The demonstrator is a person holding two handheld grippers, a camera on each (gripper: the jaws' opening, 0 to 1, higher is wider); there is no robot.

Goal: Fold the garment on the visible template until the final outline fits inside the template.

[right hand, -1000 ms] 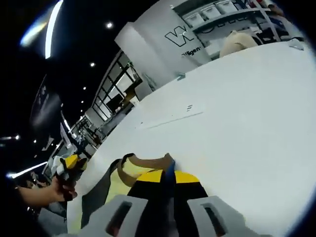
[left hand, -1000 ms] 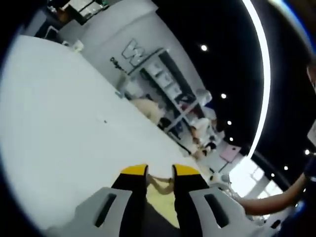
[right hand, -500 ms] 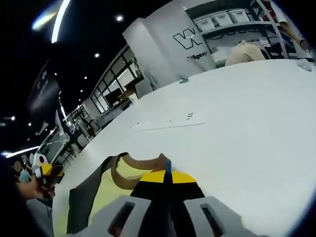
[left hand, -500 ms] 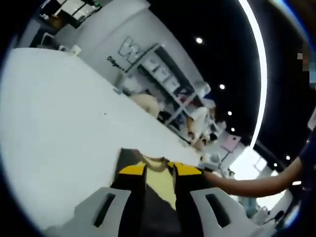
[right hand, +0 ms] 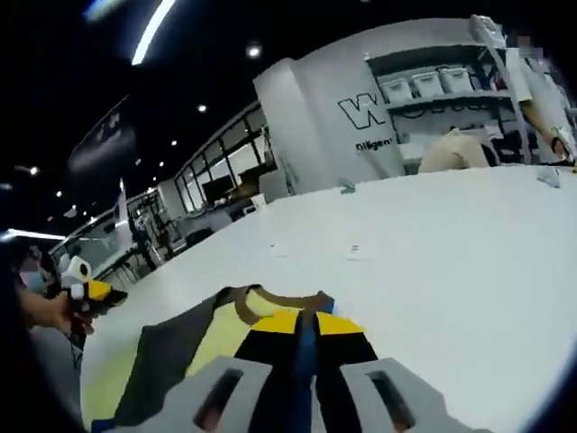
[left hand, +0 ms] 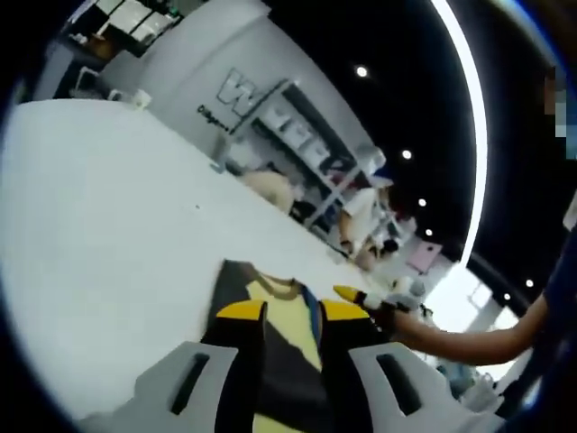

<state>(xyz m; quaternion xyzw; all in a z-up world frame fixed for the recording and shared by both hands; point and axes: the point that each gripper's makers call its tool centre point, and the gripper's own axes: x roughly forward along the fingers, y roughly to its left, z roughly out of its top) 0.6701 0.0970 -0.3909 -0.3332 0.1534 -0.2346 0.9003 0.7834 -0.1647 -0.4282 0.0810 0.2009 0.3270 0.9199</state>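
On the white desk [left hand: 99, 225], my left gripper [left hand: 290, 311] pinches the yellow-and-grey garment [left hand: 279, 311], its yellow-tipped jaws narrowed with cloth running between them; the collar lies just ahead of the tips. To the right in the left gripper view, my right gripper [left hand: 361, 296] comes in beside the garment's far edge, my hand [left hand: 401, 316] behind it. In the right gripper view, my left gripper [right hand: 90, 293] hangs at the far left beyond the garment's grey side [right hand: 171, 347]. The garment [right hand: 225, 329] spreads from there to the middle, where my right gripper [right hand: 305, 320] is clamped tight on its blue-edged fold by the brown collar [right hand: 279, 302]. Shelving [right hand: 433, 99] stands behind the desk [right hand: 451, 253].
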